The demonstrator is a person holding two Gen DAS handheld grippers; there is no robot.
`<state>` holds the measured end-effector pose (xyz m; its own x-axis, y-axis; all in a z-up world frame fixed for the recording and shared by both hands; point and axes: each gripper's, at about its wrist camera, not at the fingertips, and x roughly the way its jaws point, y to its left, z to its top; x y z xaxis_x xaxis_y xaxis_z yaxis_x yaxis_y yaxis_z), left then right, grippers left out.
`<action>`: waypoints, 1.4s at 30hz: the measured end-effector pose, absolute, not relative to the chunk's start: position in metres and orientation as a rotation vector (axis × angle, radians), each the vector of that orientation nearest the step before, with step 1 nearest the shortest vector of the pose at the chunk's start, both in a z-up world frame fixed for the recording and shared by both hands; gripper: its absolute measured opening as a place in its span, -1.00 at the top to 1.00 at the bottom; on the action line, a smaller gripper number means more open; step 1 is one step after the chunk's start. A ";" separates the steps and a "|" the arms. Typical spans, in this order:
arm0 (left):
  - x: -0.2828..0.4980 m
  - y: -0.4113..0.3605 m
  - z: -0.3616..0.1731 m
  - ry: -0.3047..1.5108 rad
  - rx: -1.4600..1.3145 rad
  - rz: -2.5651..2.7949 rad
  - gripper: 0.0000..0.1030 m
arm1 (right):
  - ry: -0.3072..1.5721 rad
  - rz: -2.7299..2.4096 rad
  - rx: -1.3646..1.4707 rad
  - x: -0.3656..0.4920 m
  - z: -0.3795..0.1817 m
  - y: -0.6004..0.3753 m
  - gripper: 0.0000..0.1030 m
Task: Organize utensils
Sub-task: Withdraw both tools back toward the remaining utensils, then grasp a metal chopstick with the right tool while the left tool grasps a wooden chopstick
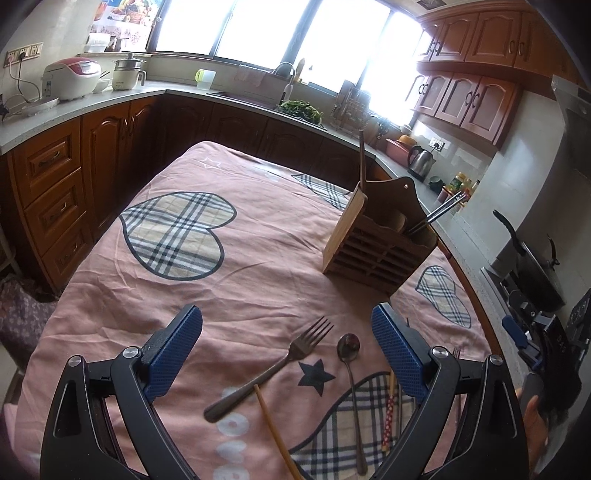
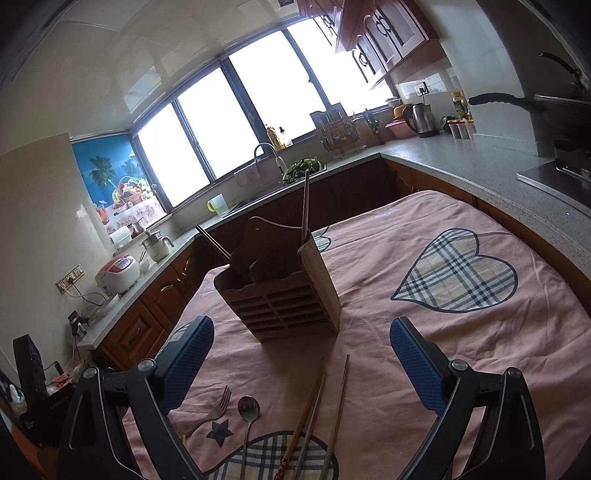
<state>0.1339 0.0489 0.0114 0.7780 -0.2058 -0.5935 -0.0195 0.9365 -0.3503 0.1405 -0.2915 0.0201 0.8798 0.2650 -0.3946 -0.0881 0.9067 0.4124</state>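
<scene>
Both tools, left [image 1: 286, 352] and right [image 2: 301, 360], are held spread and empty above the desk [image 1: 258, 236]. A fork [image 1: 273, 369] and spoon [image 1: 349, 349] lie before the holder [image 1: 376, 243]; a pickup is judged next.

Daylight floods through the wide blown-out kitchen windows [image 1: 306, 33], leaving the brown slatted wooden utensil holder [image 2: 284, 291] backlit and dim. Fisheye curvature bends edges; dark vignetting fills corners.
</scene>
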 end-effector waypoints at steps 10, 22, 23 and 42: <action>0.115 0.044 -0.009 0.742 -0.329 -0.117 -0.84 | 0.515 0.180 0.395 0.137 -0.001 -0.289 -0.89; 0.109 0.030 -0.050 0.884 -0.325 -0.151 -0.79 | 0.616 0.209 0.344 0.148 -0.030 -0.272 -0.86; 0.110 0.029 -0.052 0.895 -0.327 -0.156 -0.75 | 0.622 0.212 0.335 0.150 -0.031 -0.269 -0.80; 0.136 0.013 -0.084 1.021 -0.285 -0.203 -0.21 | 0.834 0.247 0.214 0.231 -0.071 -0.233 0.33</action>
<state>0.1359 0.0129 -0.0836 0.5091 -0.2977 -0.8076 0.0336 0.9445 -0.3269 0.2313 -0.2331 -0.0706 0.6462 0.2985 -0.7024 -0.1313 0.9501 0.2830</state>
